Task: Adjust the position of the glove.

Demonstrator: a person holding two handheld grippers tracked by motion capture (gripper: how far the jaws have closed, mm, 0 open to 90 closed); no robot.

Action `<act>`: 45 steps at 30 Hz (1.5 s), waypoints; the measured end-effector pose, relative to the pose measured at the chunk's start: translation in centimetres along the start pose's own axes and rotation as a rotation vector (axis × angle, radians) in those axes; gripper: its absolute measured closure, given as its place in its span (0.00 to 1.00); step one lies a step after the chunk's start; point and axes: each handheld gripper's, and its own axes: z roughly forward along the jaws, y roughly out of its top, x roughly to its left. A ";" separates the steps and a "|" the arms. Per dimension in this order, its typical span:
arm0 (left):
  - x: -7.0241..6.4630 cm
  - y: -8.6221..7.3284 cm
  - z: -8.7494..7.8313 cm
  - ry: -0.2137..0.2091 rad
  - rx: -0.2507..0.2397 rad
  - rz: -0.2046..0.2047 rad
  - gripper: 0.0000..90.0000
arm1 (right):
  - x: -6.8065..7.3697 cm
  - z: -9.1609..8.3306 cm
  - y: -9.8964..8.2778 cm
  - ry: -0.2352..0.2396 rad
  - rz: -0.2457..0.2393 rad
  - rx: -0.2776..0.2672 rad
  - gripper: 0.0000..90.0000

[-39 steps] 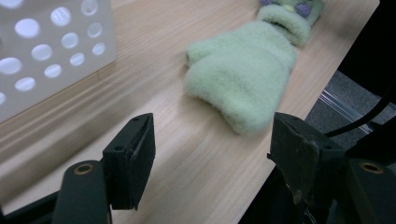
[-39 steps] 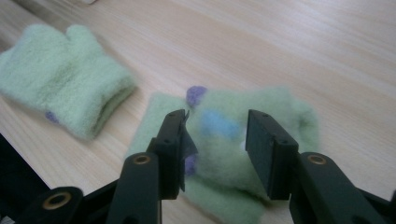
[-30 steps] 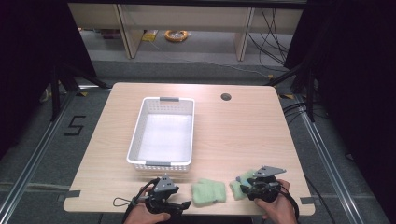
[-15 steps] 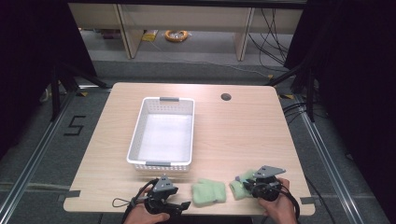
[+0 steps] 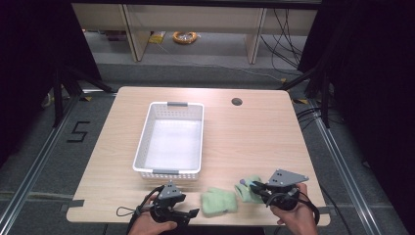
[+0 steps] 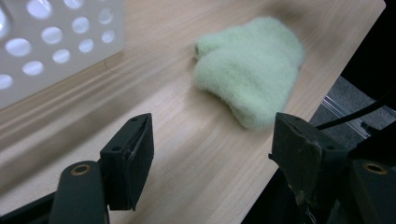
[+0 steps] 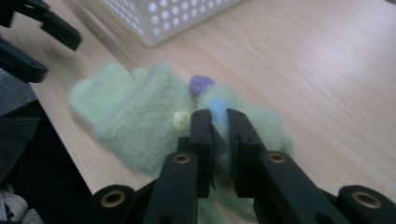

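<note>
Two fuzzy pale-green mitts lie near the table's front edge. The flat mitt [image 5: 219, 201] [image 6: 252, 74] [image 7: 135, 112] rests between the two hands. The other mitt [image 5: 247, 190] [image 7: 266, 126] has purple and blue bobbles and a yellow button. My right gripper [image 5: 255, 186] [image 7: 218, 122] has just been closing and is now shut on a fold of it, raised a little off the wood. My left gripper [image 5: 193, 213] [image 6: 215, 154] stands open and low at the front edge, pointing at the flat mitt, with nothing between its fingers.
A white perforated basket [image 5: 169, 171] [image 6: 56, 42] [image 7: 187, 18] stands empty just behind the left hand. A round cable hole [image 5: 237, 102] sits at the table's back right. Bare wood spreads to the right of the basket. The front edge drops off right beside both grippers.
My right gripper closed on the bobbled mitt and rose slightly with it. The left gripper and the flat mitt stayed where they were.
</note>
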 end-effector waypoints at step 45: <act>-2.5 2.8 -1.2 -0.102 -0.121 0.120 0.82 | 4.6 6.8 6.0 0.254 -0.256 0.053 0.91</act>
